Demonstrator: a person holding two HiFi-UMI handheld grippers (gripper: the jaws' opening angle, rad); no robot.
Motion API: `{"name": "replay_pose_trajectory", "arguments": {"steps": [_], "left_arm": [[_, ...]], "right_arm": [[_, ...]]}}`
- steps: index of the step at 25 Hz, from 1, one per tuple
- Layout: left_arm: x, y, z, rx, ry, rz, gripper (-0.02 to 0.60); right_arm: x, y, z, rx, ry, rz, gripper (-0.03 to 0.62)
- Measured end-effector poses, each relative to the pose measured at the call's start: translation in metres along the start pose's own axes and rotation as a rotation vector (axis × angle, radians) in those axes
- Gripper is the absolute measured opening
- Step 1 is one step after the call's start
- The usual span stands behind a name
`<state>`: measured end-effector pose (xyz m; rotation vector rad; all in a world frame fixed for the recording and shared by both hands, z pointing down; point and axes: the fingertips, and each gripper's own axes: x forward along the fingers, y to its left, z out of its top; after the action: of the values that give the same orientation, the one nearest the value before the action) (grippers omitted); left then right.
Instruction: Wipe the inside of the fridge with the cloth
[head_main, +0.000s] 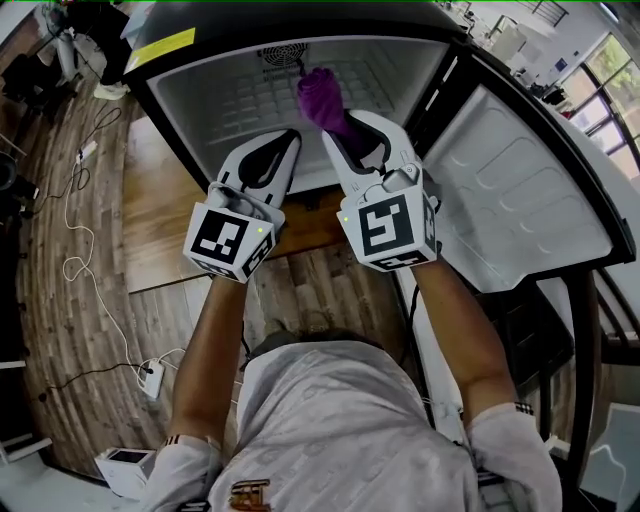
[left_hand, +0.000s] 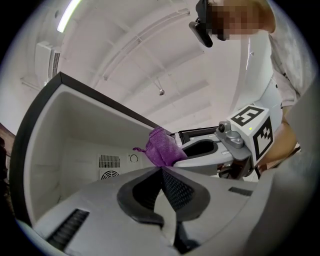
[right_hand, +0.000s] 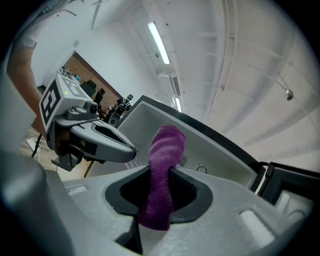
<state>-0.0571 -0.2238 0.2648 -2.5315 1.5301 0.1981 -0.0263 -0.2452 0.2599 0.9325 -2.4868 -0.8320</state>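
Note:
A small fridge (head_main: 230, 95) stands open in front of me, its white inside bare, with a fan vent (head_main: 283, 55) on the back wall. My right gripper (head_main: 335, 125) is shut on a purple cloth (head_main: 322, 98), which sticks up past the jaw tips just inside the fridge mouth. In the right gripper view the cloth (right_hand: 162, 165) runs between the jaws of the right gripper (right_hand: 161, 175). My left gripper (head_main: 292, 138) hovers close beside it on the left, shut and holding nothing; its jaws meet in the left gripper view (left_hand: 161, 170). The cloth (left_hand: 161, 149) shows just beyond them.
The fridge door (head_main: 510, 190) hangs open to the right, its white inner liner facing me. The fridge sits on a wooden board (head_main: 160, 215). Cables (head_main: 75, 230) and a power strip (head_main: 150, 378) lie on the wood floor at left, with a white box (head_main: 125, 468) near my feet.

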Motion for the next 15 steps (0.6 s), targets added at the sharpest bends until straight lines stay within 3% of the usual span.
{"name": "replay_pose_trajectory", "arguments": {"steps": [11, 15], "left_arm": [[0.009, 0.015, -0.013, -0.050, -0.005, -0.105, 0.000], [0.006, 0.023, -0.020, -0.067, -0.003, -0.133, 0.000]], "right_arm": [[0.042, -0.023, -0.018, -0.297, 0.256, -0.165, 0.107], [0.061, -0.040, -0.023, -0.464, 0.369, -0.239, 0.107]]}}
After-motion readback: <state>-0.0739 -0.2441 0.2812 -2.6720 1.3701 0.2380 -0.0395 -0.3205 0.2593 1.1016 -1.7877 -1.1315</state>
